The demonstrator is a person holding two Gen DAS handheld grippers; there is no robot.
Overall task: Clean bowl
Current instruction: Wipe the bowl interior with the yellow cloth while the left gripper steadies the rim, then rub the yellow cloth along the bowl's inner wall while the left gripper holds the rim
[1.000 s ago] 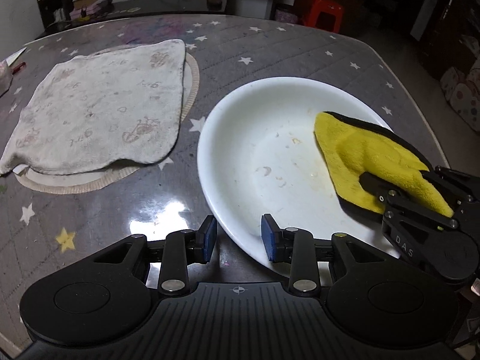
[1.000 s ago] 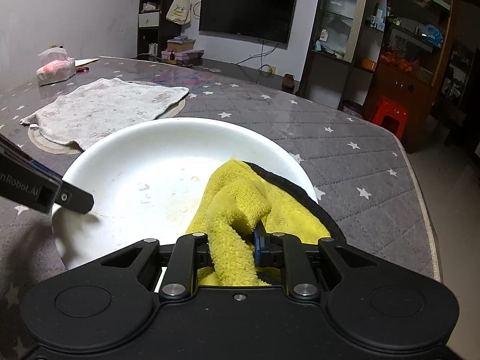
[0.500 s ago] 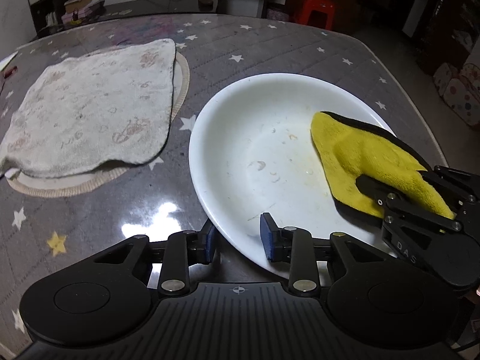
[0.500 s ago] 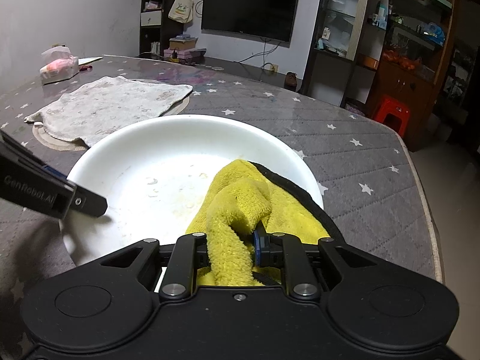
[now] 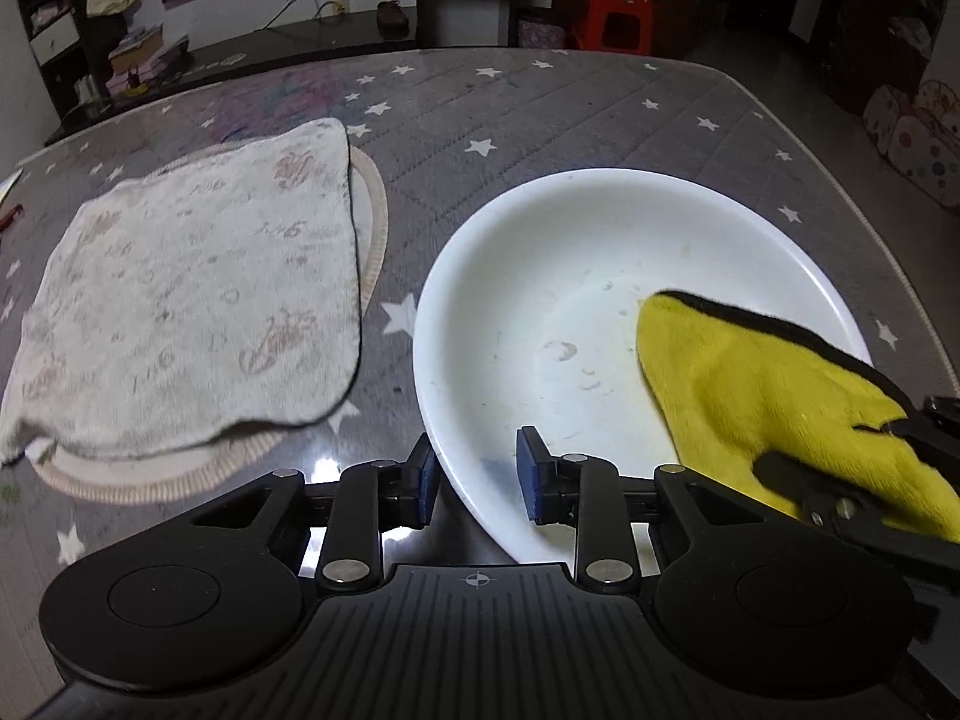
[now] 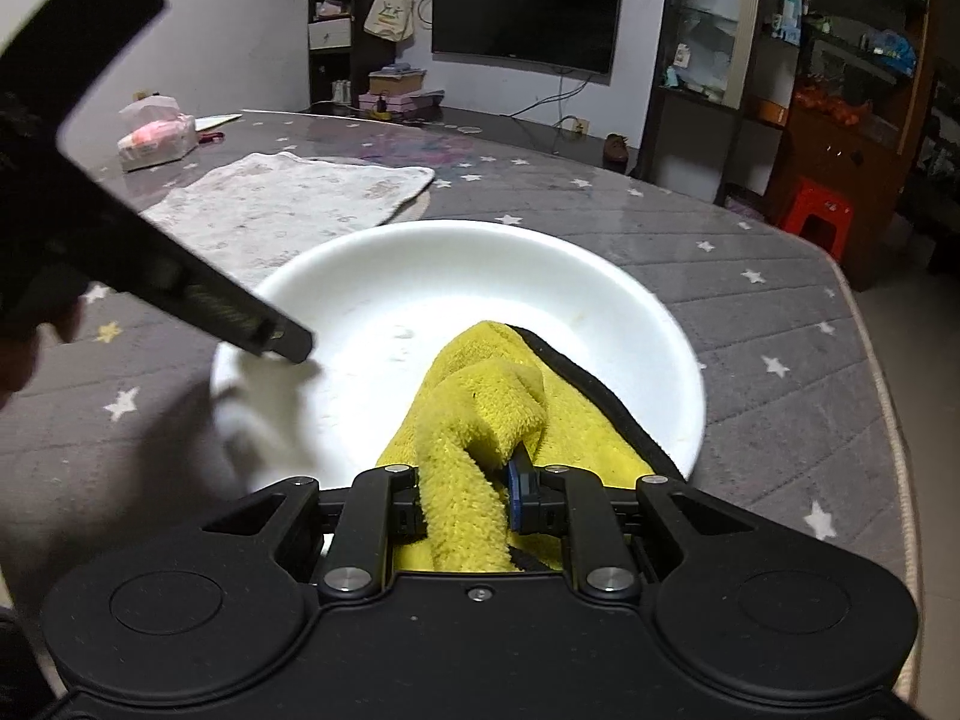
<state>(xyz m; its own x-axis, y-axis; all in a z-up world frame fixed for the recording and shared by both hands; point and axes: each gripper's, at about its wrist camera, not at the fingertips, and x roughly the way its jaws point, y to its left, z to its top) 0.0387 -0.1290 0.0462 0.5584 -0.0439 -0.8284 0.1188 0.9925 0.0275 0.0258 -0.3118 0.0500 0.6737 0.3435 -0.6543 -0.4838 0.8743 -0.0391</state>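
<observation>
Star-patterned worktop (image 5: 540, 120): bowl (image 5: 540, 252) still smeared; right claw (image 6: 462, 504) clamps yellow cloth (image 6: 480, 396), left claw (image 5: 474, 474) closing astride near rim; wiping mostly remains.

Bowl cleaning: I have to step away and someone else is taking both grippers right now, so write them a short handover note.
Left gripper: jaws closing around the near rim of the white bowl, one finger outside, one inside; pads not clearly pressing yet.
Right gripper: shut on a bunched fold of the yellow cloth, which lies in the bowl's right side and drapes over its rim.
The bowl sits on the grey starred table, beside a pale towel lying on a round mat.
Done: cloth gripped and in the bowl.
Left: secure the rim, then wipe off the smears on the bowl's floor.
</observation>
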